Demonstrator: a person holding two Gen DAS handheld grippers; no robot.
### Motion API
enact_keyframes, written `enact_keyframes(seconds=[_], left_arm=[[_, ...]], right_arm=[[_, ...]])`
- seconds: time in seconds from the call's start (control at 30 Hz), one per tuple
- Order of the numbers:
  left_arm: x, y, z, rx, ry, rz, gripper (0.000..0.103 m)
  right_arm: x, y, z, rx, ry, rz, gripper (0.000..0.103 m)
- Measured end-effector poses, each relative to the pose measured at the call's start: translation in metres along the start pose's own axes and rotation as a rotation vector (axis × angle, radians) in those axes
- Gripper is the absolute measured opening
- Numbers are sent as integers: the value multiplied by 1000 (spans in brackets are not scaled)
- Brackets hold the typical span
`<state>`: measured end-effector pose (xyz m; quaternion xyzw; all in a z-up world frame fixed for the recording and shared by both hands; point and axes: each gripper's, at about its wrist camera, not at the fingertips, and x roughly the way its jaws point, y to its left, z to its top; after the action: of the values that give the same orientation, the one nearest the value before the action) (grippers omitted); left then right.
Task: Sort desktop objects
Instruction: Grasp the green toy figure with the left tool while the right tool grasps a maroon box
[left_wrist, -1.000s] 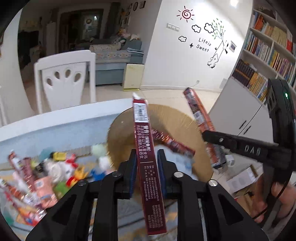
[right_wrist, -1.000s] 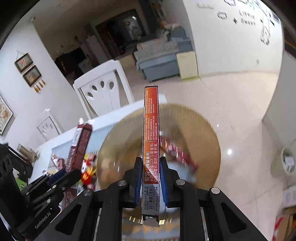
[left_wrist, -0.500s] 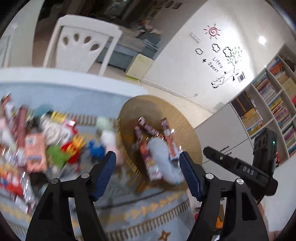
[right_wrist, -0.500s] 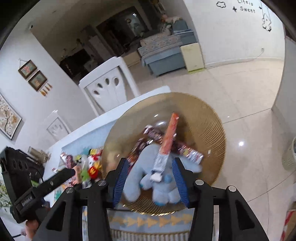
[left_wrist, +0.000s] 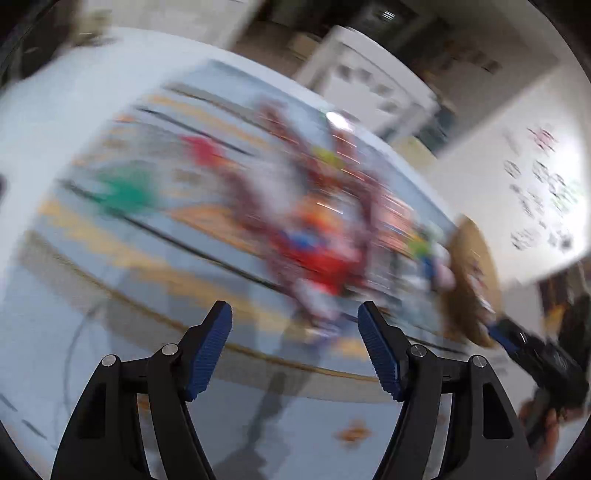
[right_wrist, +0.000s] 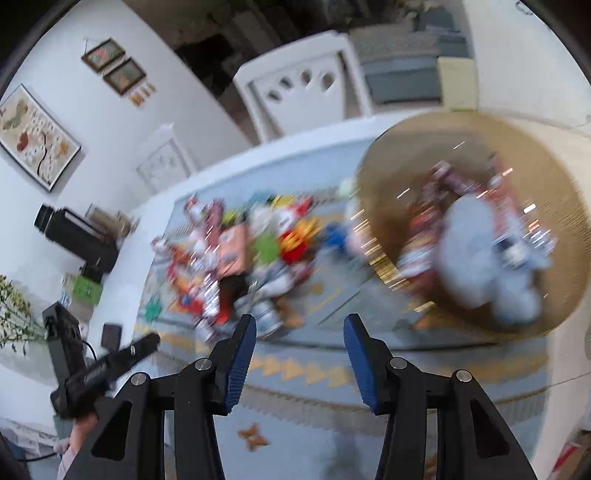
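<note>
Both hand-held grippers, left (left_wrist: 294, 314) and right (right_wrist: 300, 326), gape empty; no writing is legible.

Left tool (left_wrist: 294, 325): two black angular arms, each with a ridged blue pad on its inner face; silver round screw heads at the linkage joints, triangular cut-outs in the outer arms. Right tool (right_wrist: 300, 339): same build, black links, blue ribbed pads, silver screws. In the right wrist view the left tool (right_wrist: 146, 343) shows as a long black body with pale lettering, too blurred to read, and a thin black cable behind it.
</note>
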<state>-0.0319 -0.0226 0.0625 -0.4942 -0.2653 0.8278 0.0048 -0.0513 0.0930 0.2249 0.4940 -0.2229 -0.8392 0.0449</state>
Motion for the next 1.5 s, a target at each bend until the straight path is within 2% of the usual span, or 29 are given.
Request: enact_keyframes(seconds=[0.1,0.17,0.23,0.33,0.37,0.43,0.5,0.53,0.57,0.77,0.83,0.9,0.97,1.07,1.2,1.27,1.37,1.5], left_arm=[[-11,46,22,-43,-48,58,69],[-9,67,38,-31,-58,83,69],[-1,76,50,29,-48,115,69],[20,73,59,174,-36,209,69],[27,76,60,213,-30,216,69],[38,76,63,263,-20,202,69],[42,74,63,293,-20,176,61],[45,74,62,307,-21,173,55],[46,73,60,329,-46,194,44],[39,81,60,322,-55,148,43],[36,82,58,322,-46,131,44],[31,83,54,318,-45,118,43],[26,84,50,309,-44,105,43],[19,87,45,286,-44,83,44],[16,88,40,277,-40,80,44],[16,88,37,270,-31,79,44],[14,88,31,274,-23,77,44],[14,89,25,281,-13,83,44]], right_arm=[[25,30,-15,-20,60,9,48],[42,49,-24,-35,95,16,48],[56,65,-30,-55,127,18,48],[72,85,-38,-81,161,10,48],[78,91,-41,-87,169,9,48],[85,101,-44,-100,182,9,48],[91,110,-45,-120,187,8,48],[93,115,-45,-132,187,10,48],[96,120,-44,-147,185,13,48],[122,156,-33,-280,152,48,48],[137,165,-31,-326,162,11,48],[156,168,-28,-357,171,-69,48],[174,165,-25,-350,203,-109,37],[191,160,-20,-357,214,-155,35],[195,164,-21,-374,232,-137,32],[192,168,-28,-379,272,-78,24],[188,172,-45,-383,334,-29,24],[184,176,-55,-411,317,-44,25]])
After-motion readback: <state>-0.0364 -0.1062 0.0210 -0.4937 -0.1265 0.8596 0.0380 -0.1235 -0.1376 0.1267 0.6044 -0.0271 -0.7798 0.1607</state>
